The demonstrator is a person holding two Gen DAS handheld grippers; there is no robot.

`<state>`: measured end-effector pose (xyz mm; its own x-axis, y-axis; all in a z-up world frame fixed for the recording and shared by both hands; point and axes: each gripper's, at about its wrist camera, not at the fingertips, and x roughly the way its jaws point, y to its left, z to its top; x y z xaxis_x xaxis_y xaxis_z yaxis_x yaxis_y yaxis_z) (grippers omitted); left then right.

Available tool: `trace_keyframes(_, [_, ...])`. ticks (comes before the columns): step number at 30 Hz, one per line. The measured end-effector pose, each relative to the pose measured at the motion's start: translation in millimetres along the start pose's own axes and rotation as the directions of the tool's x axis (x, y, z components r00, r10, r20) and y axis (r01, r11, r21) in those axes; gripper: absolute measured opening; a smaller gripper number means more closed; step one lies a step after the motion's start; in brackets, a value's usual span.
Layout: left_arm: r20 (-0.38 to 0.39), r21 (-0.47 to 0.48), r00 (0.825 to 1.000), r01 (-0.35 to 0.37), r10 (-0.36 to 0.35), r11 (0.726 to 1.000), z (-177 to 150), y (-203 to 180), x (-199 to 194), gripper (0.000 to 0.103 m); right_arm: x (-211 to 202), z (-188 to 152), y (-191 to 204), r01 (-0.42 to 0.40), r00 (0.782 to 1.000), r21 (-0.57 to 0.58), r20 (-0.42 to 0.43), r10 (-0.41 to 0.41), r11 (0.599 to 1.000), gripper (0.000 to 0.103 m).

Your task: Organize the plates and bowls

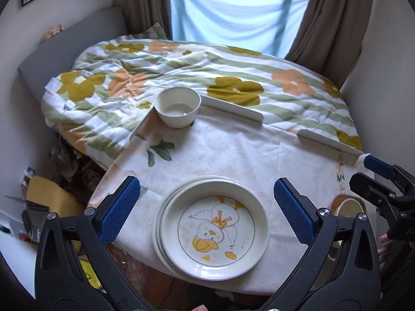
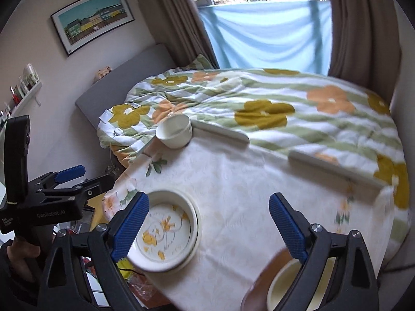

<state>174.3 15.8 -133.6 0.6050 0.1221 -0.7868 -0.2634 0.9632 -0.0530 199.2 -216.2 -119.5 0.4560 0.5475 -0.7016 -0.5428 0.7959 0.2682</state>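
Blue-padded left gripper (image 1: 207, 212), nearest the lens: jaws stood wide apart, gripping nothing, with no pad in contact with any ware. Item one, stack of plates (image 1: 212, 230): several cream plates nested together, the top one printed with a yellow duck; it lay on the tablecloth (image 1: 233, 155) directly between and just beyond the left jaws, near the table's front edge. Item two, right gripper (image 2: 208, 225): jaws likewise spread and empty; the plate stack sat just past its left pad, partly hidden by it. Item three, cream bowl (image 2: 290, 285) on a brown dish (image 2: 264, 277), blurred: placed low beside the right gripper's right pad, partly hidden by that finger; whether bowl and finger touched could not be told. Item four, white bowl (image 1: 178, 110): upright, well ahead of both sets of jaws, at the far left corner of the table against the raised white edge rail (image 1: 233, 108). Flowered quilt (image 1: 181, 77) on a bed lay beyond the rail. Progress, judged: plates appeared gathered into one pile, so that portion looked done. The two bowls stood well apart, not yet nested or set together; bringing the far white bowl to the near one seemed the remaining work.
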Motion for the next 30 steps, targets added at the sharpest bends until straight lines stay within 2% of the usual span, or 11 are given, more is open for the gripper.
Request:
trace_keyframes(5, [0.042, -0.034, 0.999, -0.029, 0.03, 0.999, 34, 27, 12, 0.103, 29, 51, 9, 0.004, 1.0, -0.038, -0.025, -0.004, 0.999, 0.092])
trace_keyframes(10, [0.013, -0.127, 1.0, -0.01, 0.011, 0.992, 67, 67, 55, 0.102, 77, 100, 19, -0.024, 0.999, -0.032, -0.036, 0.023, 0.999, 0.093])
trace_keyframes(14, [-0.048, -0.246, 0.998, 0.025, -0.038, 0.969, 84, 104, 112, 0.102, 145, 128, 26, -0.054, 0.991, -0.031, -0.124, 0.05, 0.998, 0.092])
trace_keyframes(19, [-0.115, -0.36, 0.988, 0.053, -0.101, 0.932, 95, 135, 193, 0.101, 248, 138, 24, -0.117, 0.959, 0.079, -0.25, 0.133, 0.99, 0.091])
trace_keyframes(20, [-0.13, -0.371, 0.985, 0.058, -0.114, 0.927, 97, 139, 208, 0.099, 264, 136, 23, -0.125, 0.953, 0.104, -0.265, 0.149, 0.987, 0.088])
trace_keyframes(21, [-0.144, -0.378, 0.982, 0.061, -0.124, 0.924, 97, 141, 221, 0.097, 278, 134, 22, -0.131, 0.946, 0.127, -0.28, 0.163, 0.983, 0.08])
trace_keyframes(22, [-0.159, -0.382, 0.979, 0.061, -0.13, 0.922, 97, 142, 234, 0.091, 289, 133, 22, -0.135, 0.94, 0.144, -0.294, 0.173, 0.98, 0.071])
trace_keyframes(24, [-0.182, -0.387, 0.972, 0.067, -0.147, 0.92, 97, 143, 256, 0.074, 313, 129, 22, -0.14, 0.928, 0.18, -0.319, 0.193, 0.974, 0.063])
trace_keyframes(26, [-0.173, -0.39, 0.967, 0.104, -0.184, 0.915, 97, 141, 270, 0.062, 330, 126, 23, -0.138, 0.921, 0.197, -0.334, 0.199, 0.971, 0.056])
trace_keyframes(28, [-0.188, -0.374, 0.966, 0.094, -0.175, 0.923, 98, 138, 280, 0.054, 339, 124, 22, -0.143, 0.917, 0.21, -0.339, 0.209, 0.967, 0.05])
trace_keyframes(30, [-0.199, -0.383, 0.962, 0.1, -0.188, 0.918, 97, 139, 289, 0.038, 347, 123, 23, -0.151, 0.914, 0.217, -0.34, 0.22, 0.964, 0.043])
